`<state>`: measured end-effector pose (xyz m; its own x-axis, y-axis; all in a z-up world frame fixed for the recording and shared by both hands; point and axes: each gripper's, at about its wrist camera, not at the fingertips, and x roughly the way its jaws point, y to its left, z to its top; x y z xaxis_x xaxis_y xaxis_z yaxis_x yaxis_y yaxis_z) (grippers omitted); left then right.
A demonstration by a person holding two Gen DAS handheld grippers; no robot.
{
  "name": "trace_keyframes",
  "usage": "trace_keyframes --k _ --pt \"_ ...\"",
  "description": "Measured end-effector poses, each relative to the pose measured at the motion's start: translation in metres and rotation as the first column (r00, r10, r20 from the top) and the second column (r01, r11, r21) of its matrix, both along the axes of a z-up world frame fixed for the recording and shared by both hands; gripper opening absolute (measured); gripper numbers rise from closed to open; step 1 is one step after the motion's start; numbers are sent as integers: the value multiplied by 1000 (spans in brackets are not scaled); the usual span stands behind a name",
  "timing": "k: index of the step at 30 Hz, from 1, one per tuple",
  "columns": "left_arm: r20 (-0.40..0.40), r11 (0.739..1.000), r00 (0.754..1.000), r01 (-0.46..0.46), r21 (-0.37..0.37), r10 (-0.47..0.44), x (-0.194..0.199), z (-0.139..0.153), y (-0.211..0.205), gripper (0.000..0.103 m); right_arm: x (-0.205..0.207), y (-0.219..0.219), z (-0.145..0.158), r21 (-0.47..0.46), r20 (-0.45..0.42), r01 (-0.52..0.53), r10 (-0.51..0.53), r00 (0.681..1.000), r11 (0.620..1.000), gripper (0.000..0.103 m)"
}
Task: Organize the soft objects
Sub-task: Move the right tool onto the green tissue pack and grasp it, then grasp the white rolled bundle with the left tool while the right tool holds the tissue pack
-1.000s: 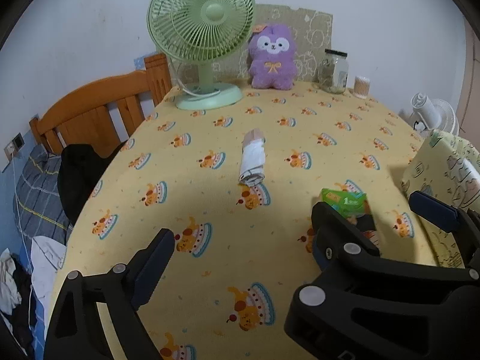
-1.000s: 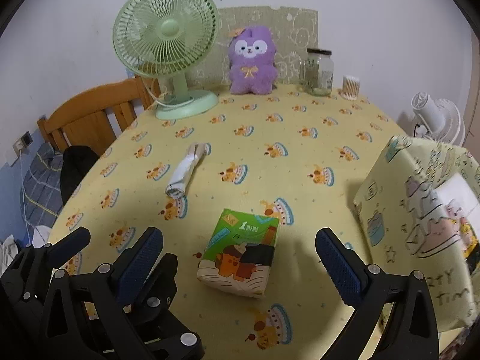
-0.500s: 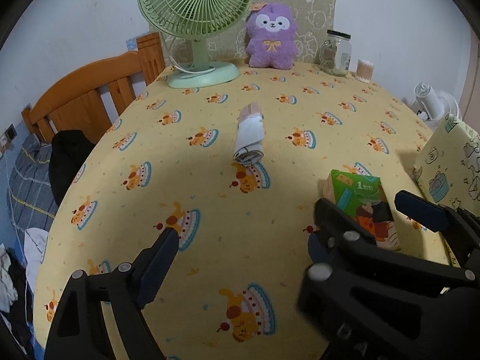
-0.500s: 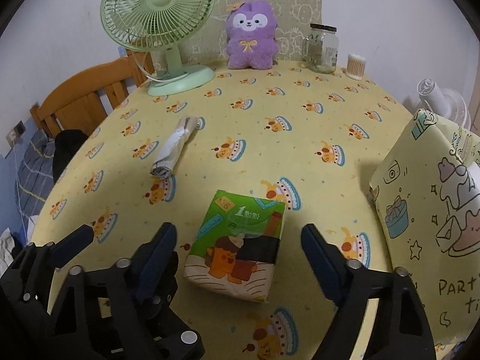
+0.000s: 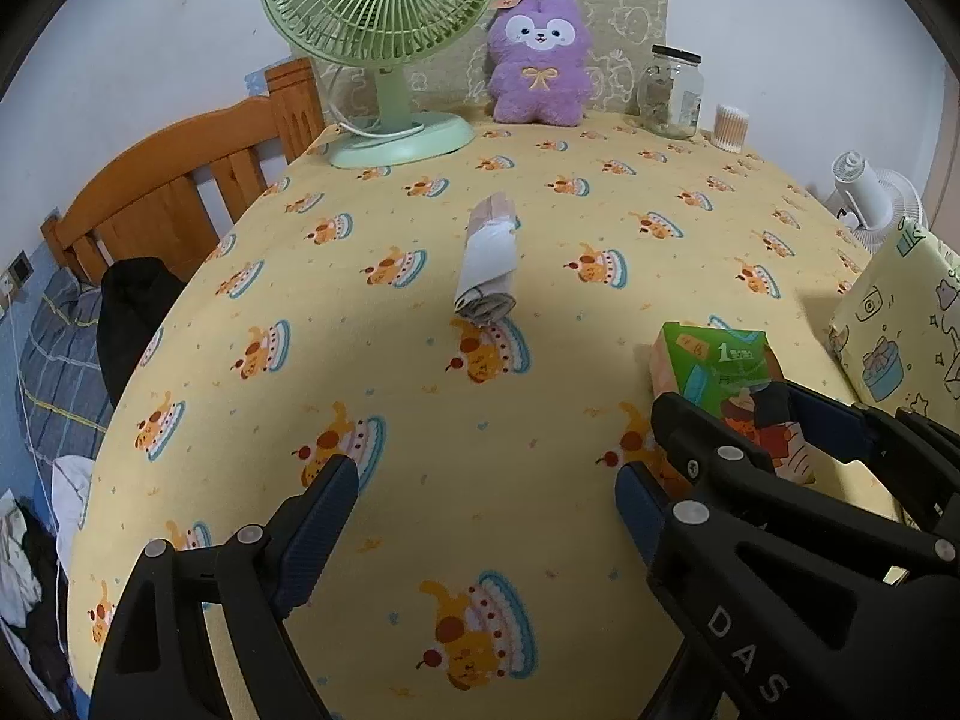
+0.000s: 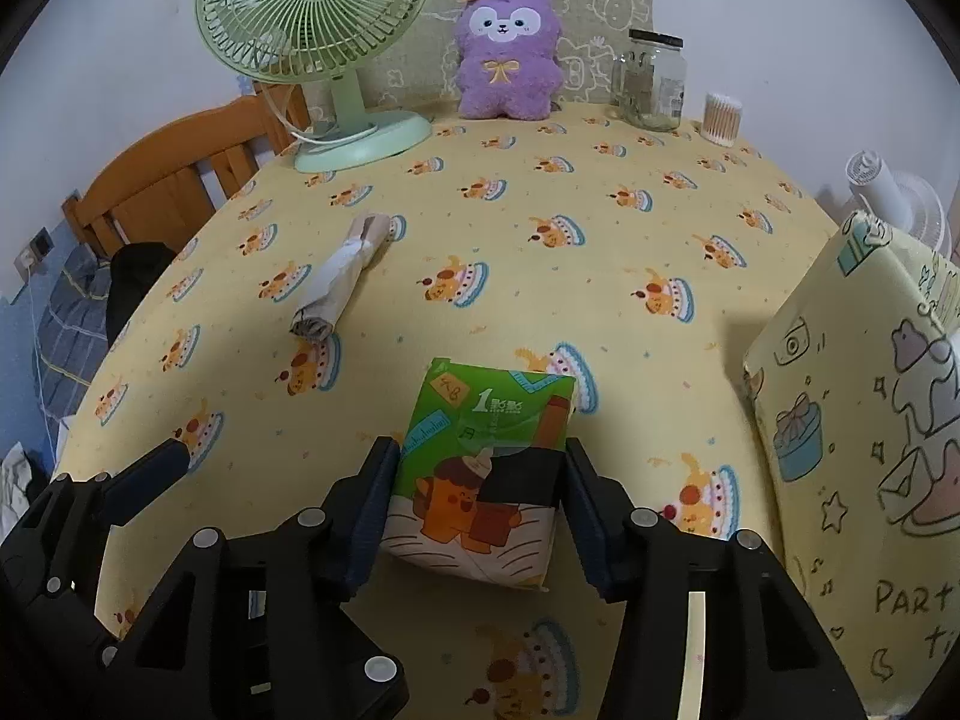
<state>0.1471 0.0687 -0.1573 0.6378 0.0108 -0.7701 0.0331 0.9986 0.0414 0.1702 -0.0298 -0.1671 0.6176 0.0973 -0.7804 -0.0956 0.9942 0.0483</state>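
Now your right gripper (image 6: pixel 477 504) has its pads against both sides of the tissue pack (image 6: pixel 483 468) near the table's near edge; squeeze gently, then lift straight. Keep your left gripper (image 5: pixel 480 519) wide and empty, clear of it

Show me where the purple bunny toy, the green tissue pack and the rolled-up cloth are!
purple bunny plush (image 6: pixel 507 69), right wrist view, on its belly bow.
green tissue pack (image 6: pixel 489 426), right wrist view, on its printed top face.
rolled-up cloth (image 5: pixel 487 267), left wrist view, on the middle of the roll.
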Motion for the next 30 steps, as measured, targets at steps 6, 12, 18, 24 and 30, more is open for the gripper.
trace_keyframes --k 6,12,18,24,30 --pt "20 1000 1000 11 2 -11 5 9 -6 89 2 -5 11 5 27 5 -5 1000 1000 56" --pt "52 1000 998 19 15 -20 10 24 -9 89 4 -9 26 24 59 6 -7 998 1000 56" --pt "85 999 996 33 29 -36 17 38 -11 89 10 -11 39 39 92 10 -14 996 999 56" --pt "105 998 993 43 36 -47 29 45 -11 89 20 -11 47 47 114 12 -18 993 999 56" --pt "114 997 991 59 45 -64 42 48 -11 89 32 -11 49 61 126 32 -39 991 998 56"
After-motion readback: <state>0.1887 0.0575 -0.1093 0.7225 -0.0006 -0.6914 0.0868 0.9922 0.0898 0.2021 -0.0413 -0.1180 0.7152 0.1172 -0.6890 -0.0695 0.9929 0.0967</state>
